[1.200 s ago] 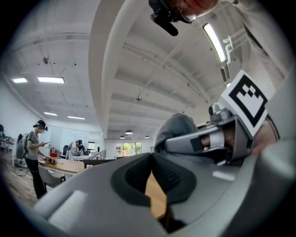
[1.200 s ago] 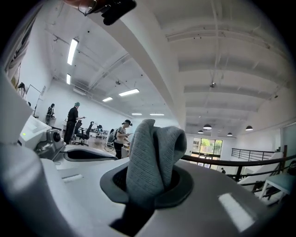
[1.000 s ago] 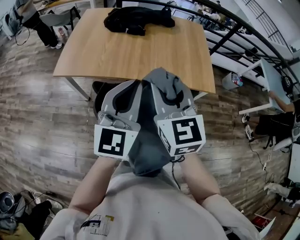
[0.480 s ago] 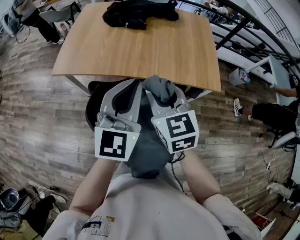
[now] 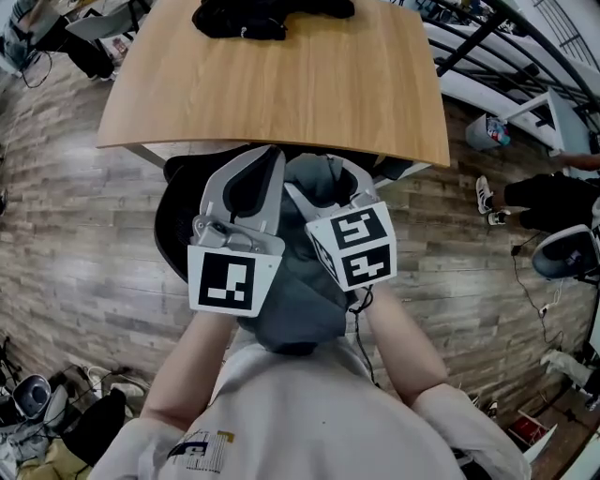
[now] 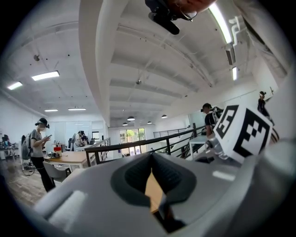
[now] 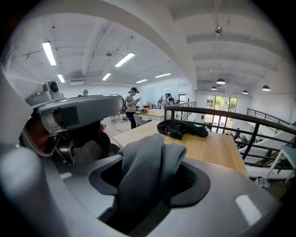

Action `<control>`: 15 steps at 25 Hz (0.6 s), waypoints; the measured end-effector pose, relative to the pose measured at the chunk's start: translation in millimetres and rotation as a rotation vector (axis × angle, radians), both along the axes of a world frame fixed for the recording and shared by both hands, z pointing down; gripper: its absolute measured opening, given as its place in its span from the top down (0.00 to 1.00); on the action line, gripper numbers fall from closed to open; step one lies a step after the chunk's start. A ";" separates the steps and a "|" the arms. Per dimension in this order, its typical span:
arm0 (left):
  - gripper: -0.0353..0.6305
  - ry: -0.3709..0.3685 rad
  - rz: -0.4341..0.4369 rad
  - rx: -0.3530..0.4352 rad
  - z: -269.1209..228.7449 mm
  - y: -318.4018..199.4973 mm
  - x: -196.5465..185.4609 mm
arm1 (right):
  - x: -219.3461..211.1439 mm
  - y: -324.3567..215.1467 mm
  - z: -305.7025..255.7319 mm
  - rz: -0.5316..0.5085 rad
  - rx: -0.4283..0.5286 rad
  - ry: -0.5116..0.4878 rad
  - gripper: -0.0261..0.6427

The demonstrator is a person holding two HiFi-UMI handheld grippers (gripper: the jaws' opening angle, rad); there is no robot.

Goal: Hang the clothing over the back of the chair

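Both grippers hung over the chair; the right gripper had just been opening and stood wide round the bunched garment, the left gripper sat pinched shut, so release onto the back looked begun.

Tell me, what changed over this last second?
Both claws came down toward the chair with the grey garment. The jaws of the right claw have just been opening, and the garment now sits loose between them. Unchanged: the left claw is closed, and the black clothes lie on the table.
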State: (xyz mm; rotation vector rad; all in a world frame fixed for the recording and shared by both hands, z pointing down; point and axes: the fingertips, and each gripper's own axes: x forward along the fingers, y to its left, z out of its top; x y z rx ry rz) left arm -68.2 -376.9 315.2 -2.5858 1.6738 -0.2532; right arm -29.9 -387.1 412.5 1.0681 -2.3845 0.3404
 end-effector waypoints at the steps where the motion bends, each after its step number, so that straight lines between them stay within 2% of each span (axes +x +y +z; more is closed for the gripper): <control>1: 0.95 -0.001 0.001 -0.007 1.9 -2.1 1.0 | 2.1 -1.3 5.0 -0.003 -0.014 0.006 0.54; 8: 0.95 -0.009 0.001 -0.047 15.0 -8.0 2.9 | 16.8 -3.2 33.8 0.002 -0.057 0.055 0.36; 15: 0.95 -0.021 0.002 -0.054 20.4 -3.5 1.0 | 19.8 3.0 41.3 0.004 -0.068 0.040 0.36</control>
